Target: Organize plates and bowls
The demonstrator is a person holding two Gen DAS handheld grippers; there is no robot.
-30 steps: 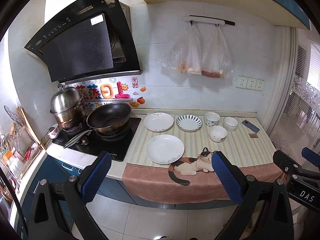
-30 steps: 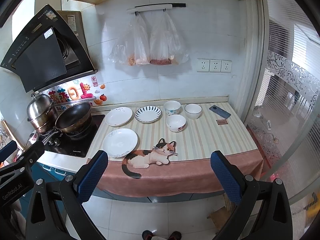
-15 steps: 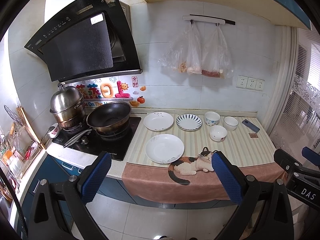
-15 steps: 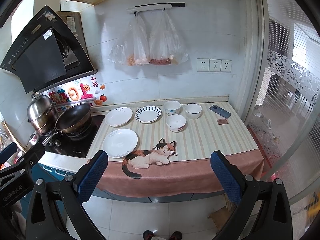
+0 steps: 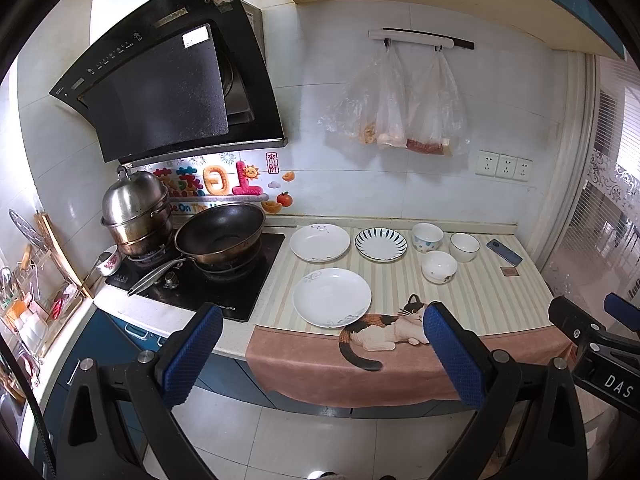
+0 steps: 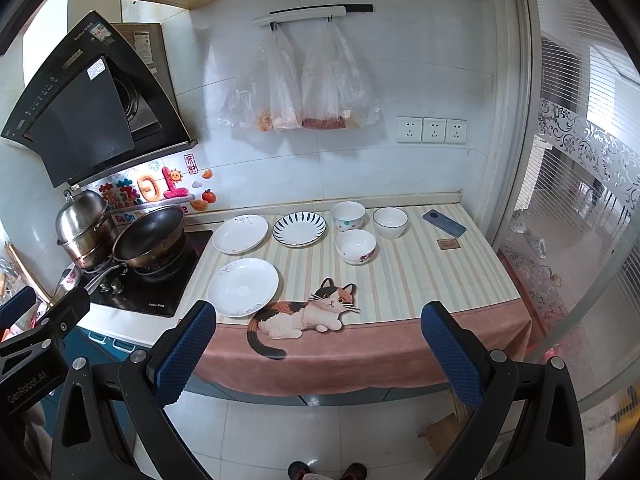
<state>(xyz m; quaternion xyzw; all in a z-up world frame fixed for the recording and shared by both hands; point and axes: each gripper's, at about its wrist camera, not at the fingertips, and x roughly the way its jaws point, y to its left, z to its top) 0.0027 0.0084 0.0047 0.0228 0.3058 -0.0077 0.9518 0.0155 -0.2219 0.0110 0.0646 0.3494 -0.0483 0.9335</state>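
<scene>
On the striped cloth lie three plates: a large white plate (image 5: 332,297) (image 6: 243,287) near the front, a white plate (image 5: 319,242) (image 6: 240,233) behind it, and a blue-striped plate (image 5: 381,243) (image 6: 299,228). Three bowls stand to their right: a dotted bowl (image 5: 427,237) (image 6: 347,215), a plain white bowl (image 5: 464,246) (image 6: 390,222), and a flowered bowl (image 5: 439,266) (image 6: 355,246). My left gripper (image 5: 320,354) and right gripper (image 6: 320,350) both hang open and hold nothing, well in front of the counter over the floor.
A black wok (image 5: 220,236) and a steel pot (image 5: 136,212) sit on the stove (image 5: 208,284) at the left. A phone (image 5: 504,252) (image 6: 444,223) lies at the back right. Plastic bags (image 6: 296,88) hang on the wall. A glass door (image 6: 580,220) bounds the right.
</scene>
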